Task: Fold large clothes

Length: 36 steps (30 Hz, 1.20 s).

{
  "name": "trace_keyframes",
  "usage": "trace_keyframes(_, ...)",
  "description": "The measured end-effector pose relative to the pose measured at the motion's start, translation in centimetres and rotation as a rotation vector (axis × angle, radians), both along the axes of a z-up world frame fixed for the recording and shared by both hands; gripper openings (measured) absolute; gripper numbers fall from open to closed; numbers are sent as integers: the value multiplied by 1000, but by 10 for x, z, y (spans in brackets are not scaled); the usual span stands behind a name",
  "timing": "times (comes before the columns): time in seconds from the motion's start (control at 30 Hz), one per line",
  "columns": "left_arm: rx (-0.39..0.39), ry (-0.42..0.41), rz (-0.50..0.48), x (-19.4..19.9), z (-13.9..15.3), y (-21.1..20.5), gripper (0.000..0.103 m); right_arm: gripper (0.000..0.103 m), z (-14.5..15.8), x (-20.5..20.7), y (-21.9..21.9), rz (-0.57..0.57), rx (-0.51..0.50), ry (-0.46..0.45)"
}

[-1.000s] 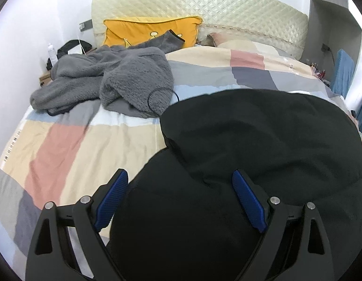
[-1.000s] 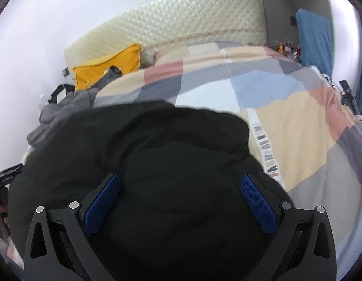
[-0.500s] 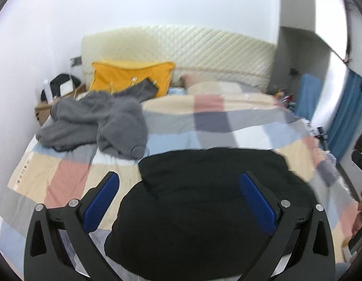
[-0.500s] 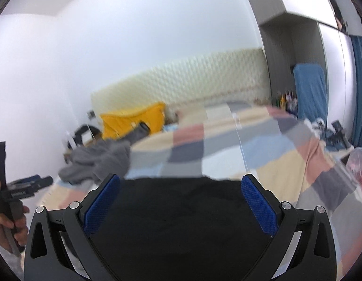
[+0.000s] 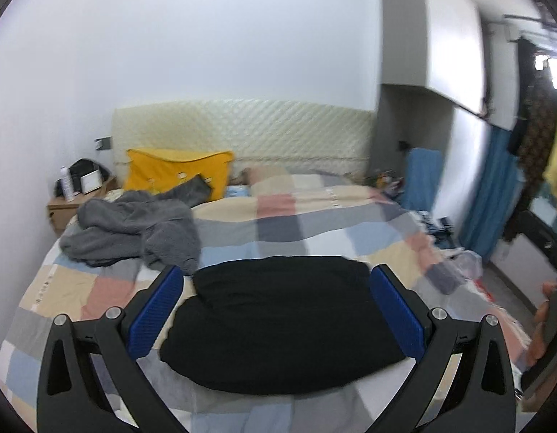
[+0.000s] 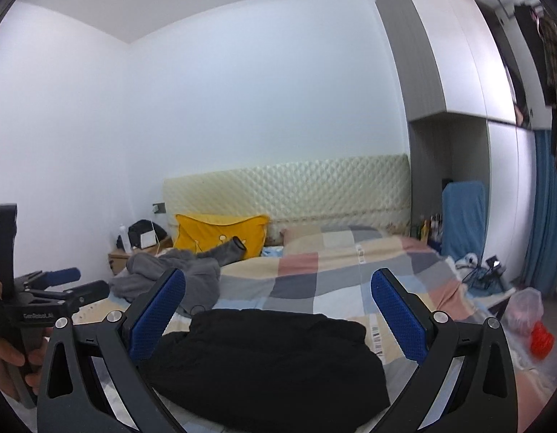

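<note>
Black clothes are seen lying in a soft, rounded bundle on the near part of the bed, on top of the checked cover. It looks like the folding of this piece is done, or nearly done.

The left claw is held wide open above the bundle, and nothing is gripped by it. The right claw is also held wide open, with nothing gripped. Neither claw is seen touching the cloth.

Trouble could be met from here. The bundle is puffy and loose, so it could be pulled apart if only 1 layer is pinched. Its near edge lies close to the end of the bed, so it might be nudged off by a careless push. A gray pile lies near the bundle's far left corner, and the 2 could be tangled if it is dragged across.

The black cloth looks thick, matte and smooth, with rounded edges. The gray pile looks fuzzy and crumpled. A yellow pillow is propped against the padded, diamond-stitched headboard. The cover is made of flat squares of pink, blue, gray and cream.
</note>
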State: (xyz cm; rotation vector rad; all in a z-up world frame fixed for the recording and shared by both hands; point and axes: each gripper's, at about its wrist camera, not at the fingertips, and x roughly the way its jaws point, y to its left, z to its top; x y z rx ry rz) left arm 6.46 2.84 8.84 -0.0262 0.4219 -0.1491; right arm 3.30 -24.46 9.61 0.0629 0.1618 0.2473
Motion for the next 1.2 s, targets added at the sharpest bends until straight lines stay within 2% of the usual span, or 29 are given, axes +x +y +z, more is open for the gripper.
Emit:
trace_keyframes(0.17,33,-51,16,-34,4,-10,103,103,2,-39,6,14,-13,-54)
trace_keyframes(0.37,14,-16,22,-57,-18,-11,103,103,-21,-72,6,31,15,-31)
trace_keyframes(0.57,24,27,10,-79,-36,-22,103,103,-42,-94,18,-25,-67,-15)
trace_keyframes(0.7,14,27,32,-92,-43,-23,103,103,-55,-96,18,-25,-34,33)
trace_keyframes(0.77,-4,55,36,-94,-49,-22,103,103,-64,-98,17,-27,-17,60)
trace_keyframes(0.93,14,115,58,-94,-69,-22,103,103,-92,-97,20,-13,-10,145)
trace_keyframes(1.2,12,180,96,-98,-99,-16,103,103,-119,-102,17,-40,-12,217)
